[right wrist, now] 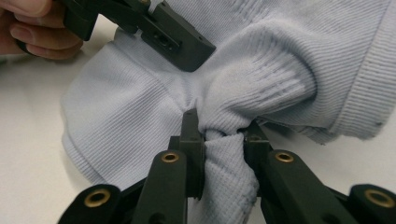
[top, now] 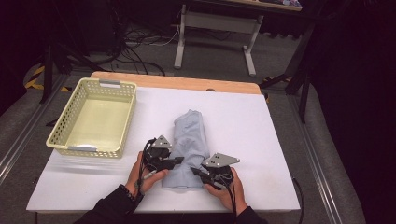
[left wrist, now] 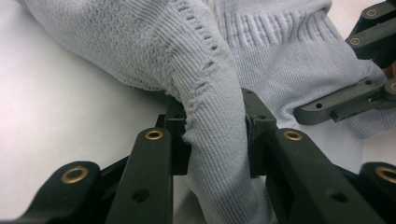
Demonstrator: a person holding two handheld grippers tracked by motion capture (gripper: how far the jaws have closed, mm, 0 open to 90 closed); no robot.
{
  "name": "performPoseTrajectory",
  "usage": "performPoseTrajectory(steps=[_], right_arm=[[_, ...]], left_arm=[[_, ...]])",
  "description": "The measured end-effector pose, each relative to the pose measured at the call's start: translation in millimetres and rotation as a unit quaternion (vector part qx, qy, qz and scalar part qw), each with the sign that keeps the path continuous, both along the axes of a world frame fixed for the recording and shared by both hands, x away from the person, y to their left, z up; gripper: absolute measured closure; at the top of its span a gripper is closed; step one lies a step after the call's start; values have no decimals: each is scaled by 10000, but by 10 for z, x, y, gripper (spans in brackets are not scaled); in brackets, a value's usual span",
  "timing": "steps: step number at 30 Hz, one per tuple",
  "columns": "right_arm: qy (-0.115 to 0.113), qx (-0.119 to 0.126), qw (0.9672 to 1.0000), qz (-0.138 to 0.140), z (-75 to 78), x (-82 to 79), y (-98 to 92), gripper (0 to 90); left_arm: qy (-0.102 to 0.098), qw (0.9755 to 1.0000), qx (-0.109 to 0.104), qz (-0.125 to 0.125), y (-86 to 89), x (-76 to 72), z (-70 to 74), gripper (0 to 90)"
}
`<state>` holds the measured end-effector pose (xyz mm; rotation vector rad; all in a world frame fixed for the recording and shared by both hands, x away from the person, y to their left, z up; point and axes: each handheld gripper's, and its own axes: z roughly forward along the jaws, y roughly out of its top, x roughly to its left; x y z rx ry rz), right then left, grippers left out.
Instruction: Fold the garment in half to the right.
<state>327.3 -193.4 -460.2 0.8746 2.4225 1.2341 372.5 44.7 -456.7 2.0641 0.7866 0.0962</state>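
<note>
A light blue knitted garment (top: 189,135) lies folded lengthwise in the middle of the white table top (top: 252,140). Both grippers sit at its near end. My left gripper (top: 180,161) comes in from the left; in the left gripper view its jaws (left wrist: 215,135) pinch a raised fold of the knit (left wrist: 205,70). My right gripper (top: 195,171) comes in from the right, its jaws (right wrist: 222,137) clamped on a bunched twist of the same cloth (right wrist: 261,79). Each gripper view also shows the other gripper: right (left wrist: 336,105), left (right wrist: 173,37).
A pale yellow perforated basket (top: 127,122) stands at the table's back left. A wooden strip (top: 187,83) runs along the far edge. Beyond it on the floor are cables and a desk's white legs (top: 180,46). Bare white surface lies right of the garment.
</note>
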Motion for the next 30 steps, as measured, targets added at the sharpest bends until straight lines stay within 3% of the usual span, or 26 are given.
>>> performPoseTrajectory(steps=[4, 12, 22, 30], right_arm=[[-125, 165, 9998, 17, 40, -36, -28, 762], [-538, 268, 9982, 10, 178, -143, -35, 762], [-673, 368, 9971, -13, 211, -172, -37, 761], [-688, 330, 9971, 54, 204, -147, 11, 759]], left_arm=[[-197, 9998, -45, 24, 9, -64, 90, 705], [-569, 9983, -109, -29, 32, -159, 264, 706], [-717, 9973, -137, -40, 53, -192, 335, 706], [-706, 9974, -167, 22, 114, -185, 304, 706]])
